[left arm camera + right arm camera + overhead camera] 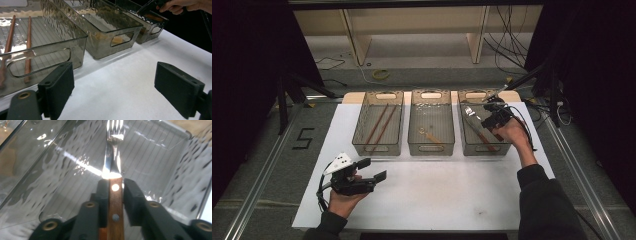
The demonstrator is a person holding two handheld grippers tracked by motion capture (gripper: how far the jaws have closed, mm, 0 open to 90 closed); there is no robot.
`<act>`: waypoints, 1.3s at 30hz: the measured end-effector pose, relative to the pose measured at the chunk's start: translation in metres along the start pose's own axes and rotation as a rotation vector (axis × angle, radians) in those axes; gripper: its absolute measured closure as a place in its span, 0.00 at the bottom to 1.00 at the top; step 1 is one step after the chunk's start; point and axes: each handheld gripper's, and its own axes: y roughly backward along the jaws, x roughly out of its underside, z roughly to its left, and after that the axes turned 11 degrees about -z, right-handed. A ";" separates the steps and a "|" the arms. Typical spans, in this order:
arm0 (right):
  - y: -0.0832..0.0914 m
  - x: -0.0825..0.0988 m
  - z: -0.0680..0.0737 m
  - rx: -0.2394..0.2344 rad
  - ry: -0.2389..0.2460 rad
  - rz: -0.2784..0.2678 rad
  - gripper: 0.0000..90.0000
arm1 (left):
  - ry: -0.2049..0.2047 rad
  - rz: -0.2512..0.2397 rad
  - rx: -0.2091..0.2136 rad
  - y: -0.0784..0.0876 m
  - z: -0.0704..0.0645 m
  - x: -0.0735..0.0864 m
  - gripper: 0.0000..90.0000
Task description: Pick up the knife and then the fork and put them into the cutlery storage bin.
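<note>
Bins [378, 122], 3 clear, in a row on white table [437, 190]; fork [114, 170] inside rightmost bin [162, 157].
My right gripper [115, 192] brackets the fork's wooden handle, slight gaps showing; my left gripper [115, 92] hovers spread wide, holding nothing.

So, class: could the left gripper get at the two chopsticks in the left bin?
Probably yes: the left gripper is open and empty, and the chopsticks lie uncovered in the open-topped left bin.
</note>
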 end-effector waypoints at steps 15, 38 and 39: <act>0.019 -0.001 0.000 -0.034 -0.024 -0.072 0.60 | -0.002 0.001 0.002 0.000 0.000 0.000 0.18; 0.068 0.031 0.040 -0.122 0.003 -0.305 0.43 | -0.003 0.001 0.002 -0.001 -0.001 0.000 0.17; 0.070 0.033 0.041 -0.123 0.005 -0.310 0.43 | -0.003 0.001 0.002 -0.001 -0.001 0.000 0.18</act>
